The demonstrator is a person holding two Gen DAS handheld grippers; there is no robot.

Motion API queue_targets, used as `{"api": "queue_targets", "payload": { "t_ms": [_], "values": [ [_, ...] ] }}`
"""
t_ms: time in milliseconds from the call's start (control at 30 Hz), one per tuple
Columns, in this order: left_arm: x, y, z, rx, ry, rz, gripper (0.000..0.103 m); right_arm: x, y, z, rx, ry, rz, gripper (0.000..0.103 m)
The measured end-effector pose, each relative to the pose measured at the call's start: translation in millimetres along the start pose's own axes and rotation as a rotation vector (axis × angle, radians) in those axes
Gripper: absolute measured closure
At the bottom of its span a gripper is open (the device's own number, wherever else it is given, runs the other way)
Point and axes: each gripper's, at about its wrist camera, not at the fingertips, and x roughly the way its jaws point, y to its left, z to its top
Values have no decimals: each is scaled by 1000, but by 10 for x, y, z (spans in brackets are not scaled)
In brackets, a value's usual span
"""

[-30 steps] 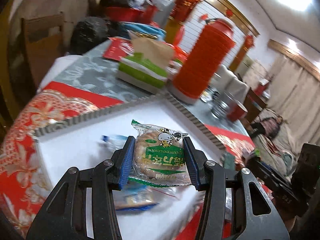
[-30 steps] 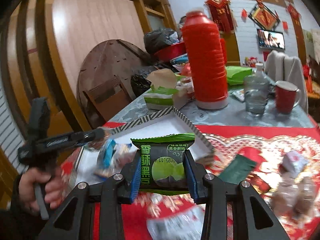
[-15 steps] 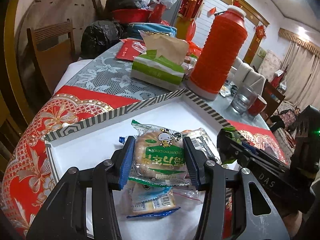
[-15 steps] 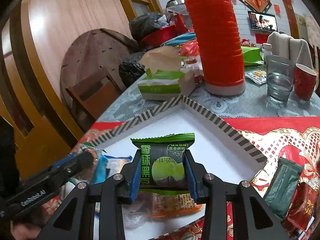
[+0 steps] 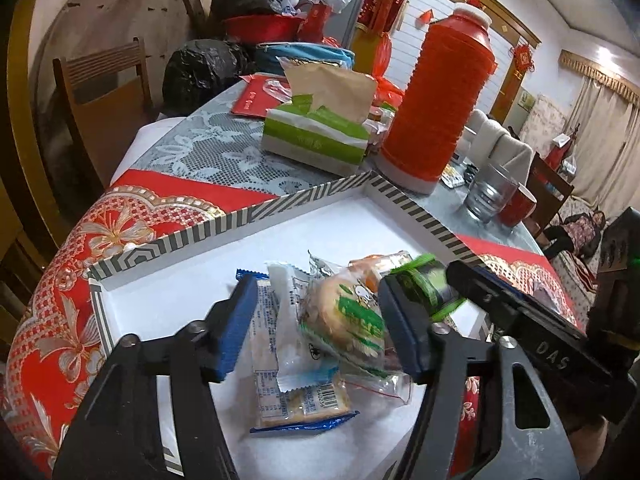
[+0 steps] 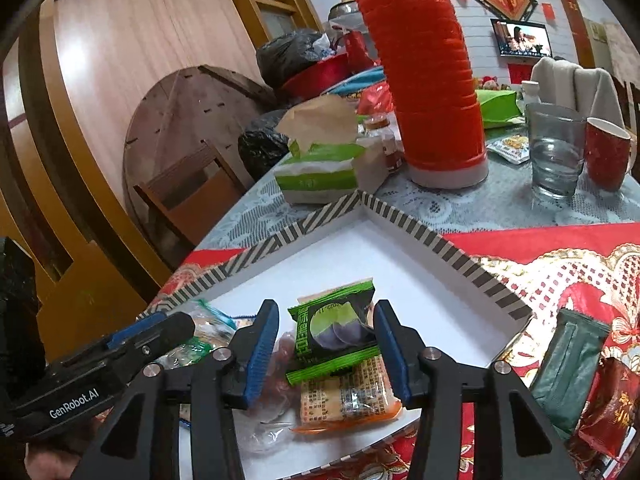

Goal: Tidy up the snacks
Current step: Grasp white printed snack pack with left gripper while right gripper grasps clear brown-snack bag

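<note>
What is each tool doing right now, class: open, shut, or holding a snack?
Left tool: open, round cracker packet lying loose between its fingers.
Right tool: open, green snack packet released between its fingers.

Black angular tool [image 5: 316,328] arms, ribbed blue pads [image 5: 234,324], silver screws (white "GenRobot.AI" lettering on one body)

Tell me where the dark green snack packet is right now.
In the right wrist view, the dark green snack packet lies in the white tray between the open right gripper's fingers, atop an orange-edged packet.
</note>
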Motion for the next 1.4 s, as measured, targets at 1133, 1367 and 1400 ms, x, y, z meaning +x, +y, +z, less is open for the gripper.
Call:
{"api": "queue_targets", "payload": {
  "t_ms": [1133, 1367, 1400],
  "values": [
    [203, -1580, -940, 556, 284, -454, 31, -2216, -2599, -589, 201, -200, -282, 41],
    [257, -1633, -1019, 585, 319, -439, 25, -1839, -2369, -539, 68, -3, -261, 40],
    [257, -1651, -1029, 593, 320, -435, 25, -1782, -2355, -524, 52, 14, -268, 40]
  ]
}}
